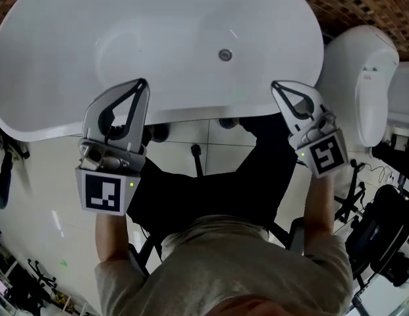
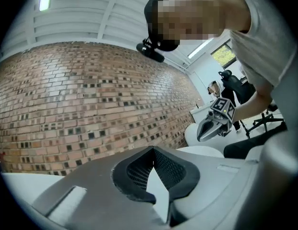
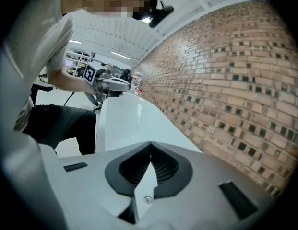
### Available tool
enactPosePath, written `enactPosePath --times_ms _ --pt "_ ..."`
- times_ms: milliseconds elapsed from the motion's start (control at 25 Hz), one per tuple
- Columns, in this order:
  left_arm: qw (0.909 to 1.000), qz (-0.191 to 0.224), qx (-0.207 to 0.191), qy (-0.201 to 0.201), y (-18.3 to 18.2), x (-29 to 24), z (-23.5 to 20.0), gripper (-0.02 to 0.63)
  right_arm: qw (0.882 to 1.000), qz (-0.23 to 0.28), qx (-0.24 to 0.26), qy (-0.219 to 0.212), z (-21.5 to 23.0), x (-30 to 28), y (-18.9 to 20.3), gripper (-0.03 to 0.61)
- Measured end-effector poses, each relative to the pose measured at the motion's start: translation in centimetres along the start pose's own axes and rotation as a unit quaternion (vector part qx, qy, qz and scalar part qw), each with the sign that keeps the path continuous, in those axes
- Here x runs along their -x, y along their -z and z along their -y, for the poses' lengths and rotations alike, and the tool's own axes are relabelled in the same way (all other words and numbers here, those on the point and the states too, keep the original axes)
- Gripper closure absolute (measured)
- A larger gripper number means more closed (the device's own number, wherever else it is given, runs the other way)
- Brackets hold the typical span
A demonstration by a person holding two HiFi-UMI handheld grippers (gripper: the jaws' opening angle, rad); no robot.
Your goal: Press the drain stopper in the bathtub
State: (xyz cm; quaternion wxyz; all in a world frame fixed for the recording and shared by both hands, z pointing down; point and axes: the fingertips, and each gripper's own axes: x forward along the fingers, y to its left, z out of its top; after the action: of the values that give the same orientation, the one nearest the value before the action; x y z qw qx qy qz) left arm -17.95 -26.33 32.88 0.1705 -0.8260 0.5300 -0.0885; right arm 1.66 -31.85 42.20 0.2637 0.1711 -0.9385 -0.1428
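The left forearm and the right forearm stretched forward side by side, holding the left gripper and the right gripper well apart, tips leaning slightly inward, each with its jaws closed together and nothing between them.
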Motion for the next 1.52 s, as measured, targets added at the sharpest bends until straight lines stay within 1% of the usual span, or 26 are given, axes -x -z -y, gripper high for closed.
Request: enactPosePath --times_ms 40,80,160,240,320,360,440,480,560,680,760,840,880,960,1040,1120,1160,1200,1400,1520 --pt "0.9999 -0.013 -0.008 -0.003 2.0 -1.1 -0.5 0.612 0.999 -0.028 -0.025 -0.007 0.6 -1.3 1.5 0.578" --pt "0.9993 -0.03 -0.018 -0.012 4.1 -1.9 -1.0 0.612 0.998 -0.046 -0.032 -0.017 1.1 -2.8 2.7 0.578" --pt "0.995 -0.073 -0.045 -0.051 8.5 -2.8 -2.1 0.612 0.997 -0.065 -0.015 -0.046 1.5 -6.4 4.9 0.578" --pt "0.9869 -0.104 -0.075 -0.097 11.6 -2.9 -3.2 0.612 0.993 -0.089 0.016 -0.083 1.5 -9.9 8.0 0.578" --pt "0.9789 -0.116 -0.108 -0.128 13.0 -3.1 -4.3 0.612 0.982 -0.131 0.055 -0.125 1.2 -13.3 12.0 0.578" --pt "0.975 -0.114 -0.126 -0.143 13.1 -3.2 -4.9 0.612 0.975 -0.155 0.068 -0.146 0.9 -14.9 14.1 0.578" --pt "0.9672 -0.113 -0.161 -0.161 13.6 -3.5 -5.5 0.612 0.961 -0.193 0.071 -0.185 0.3 -17.9 17.9 0.578" --pt "0.9634 -0.117 -0.18 -0.161 14.0 -3.7 -5.4 0.612 0.955 -0.209 0.069 -0.2 0.0 -19.3 19.6 0.578" --pt "0.9567 -0.122 -0.22 -0.146 14.5 -4.3 -4.6 0.612 0.94 -0.243 0.078 -0.225 -0.4 -21.6 23.0 0.578" --pt "0.9538 -0.113 -0.251 -0.119 14.3 -5.0 -3.1 0.612 0.92 -0.291 0.08 -0.25 -0.8 -24.4 27.6 0.578" --pt "0.9511 -0.119 -0.266 -0.102 14.8 -5.3 -2.2 0.612 0.911 -0.313 0.069 -0.258 -1.0 -26.0 30.2 0.578" --pt "0.9468 -0.126 -0.283 -0.086 15.0 -5.4 -1.4 0.612 0.906 -0.33 0.058 -0.258 -1.1 -27.3 32.4 0.578" --pt "0.9431 -0.128 -0.297 -0.076 15.1 -5.5 -0.8 0.612 0.904 -0.337 0.05 -0.258 -1.2 -27.8 33.3 0.578" --pt "0.931 -0.132 -0.336 -0.054 15.4 -5.8 0.5 0.612 0.898 -0.352 0.043 -0.26 -1.3 -28.6 35.5 0.578" --pt "0.9183 -0.133 -0.371 -0.041 15.5 -6.1 1.5 0.612 0.889 -0.368 0.061 -0.265 -1.3 -29.0 37.7 0.578" --pt "0.9119 -0.134 -0.386 -0.036 15.5 -6.3 2.0 0.612 0.88 -0.38 0.086 -0.272 -1.5 -29.4 39.7 0.578" --pt "0.9111 -0.136 -0.388 -0.033 15.6 -6.3 2.2 0.612 0.877 -0.383 0.094 -0.274 -1.6 -29.7 40.6 0.578" --pt "0.9109 -0.137 -0.388 -0.03 15.8 -6.2 2.3 0.612 0.877 -0.384 0.097 -0.274 -1.7 -30.0 41.3 0.578" --pt "0.9068 -0.141 -0.397 -0.013 16.0 -5.9 3.4 0.612 0.885 -0.382 0.079 -0.254 -2.2 -32.6 43.5 0.578" --pt "0.9054 -0.14 -0.4 -0.015 15.8 -5.8 3.4 0.612 0.891 -0.376 0.076 -0.242 -2.7 -34.1 44.2 0.578"
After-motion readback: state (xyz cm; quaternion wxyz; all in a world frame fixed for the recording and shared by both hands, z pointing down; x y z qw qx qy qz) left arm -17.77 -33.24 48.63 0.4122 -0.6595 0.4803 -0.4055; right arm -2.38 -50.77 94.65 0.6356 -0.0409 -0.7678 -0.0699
